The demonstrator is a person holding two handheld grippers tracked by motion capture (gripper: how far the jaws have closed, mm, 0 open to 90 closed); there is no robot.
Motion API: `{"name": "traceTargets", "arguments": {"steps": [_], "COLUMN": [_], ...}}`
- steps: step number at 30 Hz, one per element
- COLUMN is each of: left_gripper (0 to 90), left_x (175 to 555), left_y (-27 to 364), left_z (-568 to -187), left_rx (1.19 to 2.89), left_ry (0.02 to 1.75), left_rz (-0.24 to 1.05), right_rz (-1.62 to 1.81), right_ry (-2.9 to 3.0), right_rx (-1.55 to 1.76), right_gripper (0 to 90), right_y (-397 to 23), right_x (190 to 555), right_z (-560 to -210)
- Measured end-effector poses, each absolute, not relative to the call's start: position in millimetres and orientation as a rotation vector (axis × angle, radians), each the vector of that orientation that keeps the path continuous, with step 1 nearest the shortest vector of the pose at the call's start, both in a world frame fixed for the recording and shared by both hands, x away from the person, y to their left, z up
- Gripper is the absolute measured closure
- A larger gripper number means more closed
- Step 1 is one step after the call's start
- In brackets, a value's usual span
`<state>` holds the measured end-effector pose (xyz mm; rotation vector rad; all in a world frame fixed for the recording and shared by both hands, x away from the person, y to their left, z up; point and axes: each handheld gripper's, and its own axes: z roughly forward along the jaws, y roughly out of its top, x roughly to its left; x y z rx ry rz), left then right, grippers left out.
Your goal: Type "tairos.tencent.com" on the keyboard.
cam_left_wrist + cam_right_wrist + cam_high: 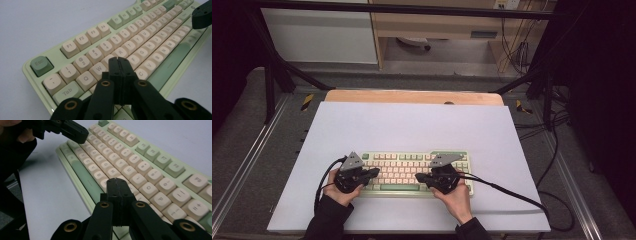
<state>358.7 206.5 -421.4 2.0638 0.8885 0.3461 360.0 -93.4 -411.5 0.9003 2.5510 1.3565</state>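
Pale green keyboard (414,173) lies near the white mat's (412,125) front edge, so each clenched, empty gripper, left (119,65) and right (117,185), should press one key squarely, tip-down.

Grey floor (242,150), black frame bars (272,60), wooden cabinet (437,25) beyond the white-topped table (412,125).

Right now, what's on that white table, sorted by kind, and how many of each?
Keyboard: 1
Hand-held grippers, fingers shut: 2, the left gripper and the right gripper
Total: 3
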Motion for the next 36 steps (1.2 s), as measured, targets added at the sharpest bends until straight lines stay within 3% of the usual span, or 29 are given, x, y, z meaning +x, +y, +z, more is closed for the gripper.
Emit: {"name": "traceTargets", "arguments": {"steps": [36], "left_gripper": [89.9], "left_x": [360.3], "left_y": [209.8], "left_z": [-422.3], "left_rx": [2.056], "left_ry": [0.899], "left_rz": [0.339], "right_rz": [1.328], "right_ry": [2.605], "right_rx": [0.910], "right_gripper": [90.0], "right_y": [-58.5], "right_x": [370.8], "right_z": [-433.8]}}
